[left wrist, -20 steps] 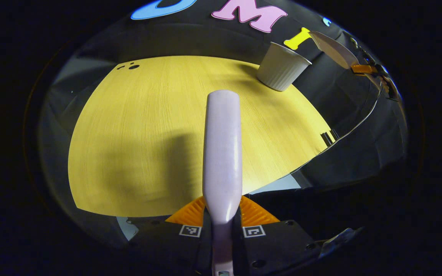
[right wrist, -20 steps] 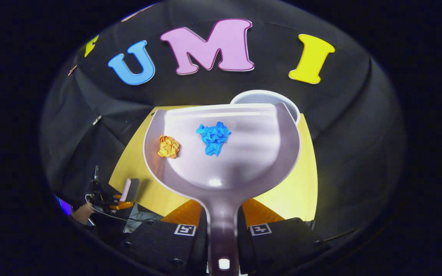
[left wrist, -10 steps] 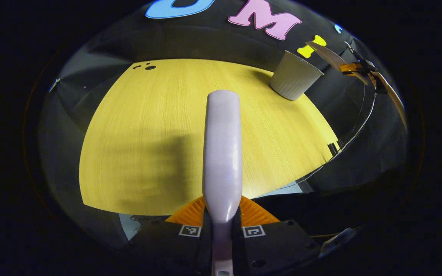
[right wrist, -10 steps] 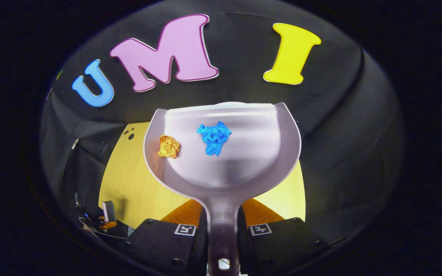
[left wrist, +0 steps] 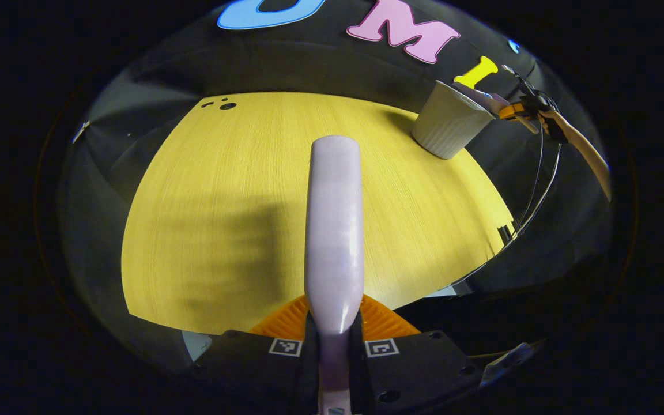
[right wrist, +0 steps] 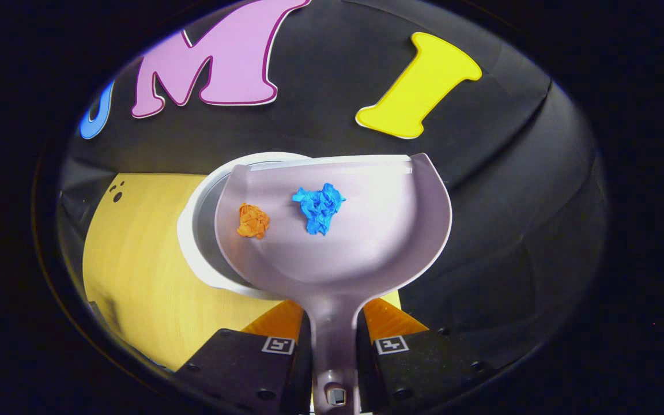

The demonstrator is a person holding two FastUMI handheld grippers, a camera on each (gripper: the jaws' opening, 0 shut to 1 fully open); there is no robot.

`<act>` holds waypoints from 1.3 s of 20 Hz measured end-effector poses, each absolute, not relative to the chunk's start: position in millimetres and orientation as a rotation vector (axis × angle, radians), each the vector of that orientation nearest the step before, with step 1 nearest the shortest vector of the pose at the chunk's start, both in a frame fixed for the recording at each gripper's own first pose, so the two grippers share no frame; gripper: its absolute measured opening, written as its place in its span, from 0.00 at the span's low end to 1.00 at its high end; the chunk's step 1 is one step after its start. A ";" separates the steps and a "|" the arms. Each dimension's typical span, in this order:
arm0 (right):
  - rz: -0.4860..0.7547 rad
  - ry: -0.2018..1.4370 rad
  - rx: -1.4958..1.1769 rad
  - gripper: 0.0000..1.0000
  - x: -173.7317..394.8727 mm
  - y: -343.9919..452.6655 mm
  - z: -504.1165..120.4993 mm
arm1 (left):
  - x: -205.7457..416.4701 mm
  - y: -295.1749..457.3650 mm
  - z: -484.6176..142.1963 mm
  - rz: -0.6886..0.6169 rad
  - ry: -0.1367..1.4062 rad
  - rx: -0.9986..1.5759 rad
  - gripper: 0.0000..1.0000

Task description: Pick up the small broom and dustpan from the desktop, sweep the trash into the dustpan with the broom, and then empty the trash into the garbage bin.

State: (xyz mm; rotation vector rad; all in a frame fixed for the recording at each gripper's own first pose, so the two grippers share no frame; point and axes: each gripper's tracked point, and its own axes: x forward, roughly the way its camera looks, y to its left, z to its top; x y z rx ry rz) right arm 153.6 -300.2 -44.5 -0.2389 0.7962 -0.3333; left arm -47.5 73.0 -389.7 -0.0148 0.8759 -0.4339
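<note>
My left gripper (left wrist: pixel 335 316) is shut on the small broom (left wrist: pixel 334 225), whose pale handle points out over the yellow desktop (left wrist: pixel 211 196); its bristles are hidden. At the desktop's far right corner stands the white ribbed garbage bin (left wrist: pixel 450 125), with the dustpan's front lip (left wrist: pixel 482 98) over its rim. My right gripper (right wrist: pixel 334 318) is shut on the handle of the pale dustpan (right wrist: pixel 378 242), held roughly level. An orange paper ball (right wrist: pixel 252 221) and a blue paper ball (right wrist: pixel 319 207) lie in the pan. The bin's rim (right wrist: pixel 192 230) sits below the pan's left half.
Past the bin in the left gripper view are the other gripper (left wrist: pixel 525 106), a person's forearm (left wrist: pixel 583 153) and a hanging cable (left wrist: pixel 534 196). Small dark holes (left wrist: pixel 227 106) mark the desktop's far left corner. Black cloth walls close in behind the bin.
My right gripper has carried the level dustpan, both paper balls still in it, to the bin, whose opening now lies under the pan. The left gripper and broom have barely moved.
</note>
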 end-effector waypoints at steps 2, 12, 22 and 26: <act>-0.363 0.783 -0.343 0.36 160.1 -307.9 -50.3 | -43.9 70.5 -388.6 -0.439 0.877 -0.013 0.25; -0.528 0.626 -0.983 0.35 168.6 -327.1 -27.4 | -28.1 75.4 -383.5 -0.418 0.890 0.004 0.24; -0.504 0.490 -1.561 0.36 178.1 -325.6 0.7 | -33.1 72.4 -390.3 -0.426 0.927 -0.004 0.25; -0.463 0.483 -1.645 0.39 177.5 -319.6 -1.8 | -32.3 71.8 -390.9 -0.427 0.927 -0.005 0.25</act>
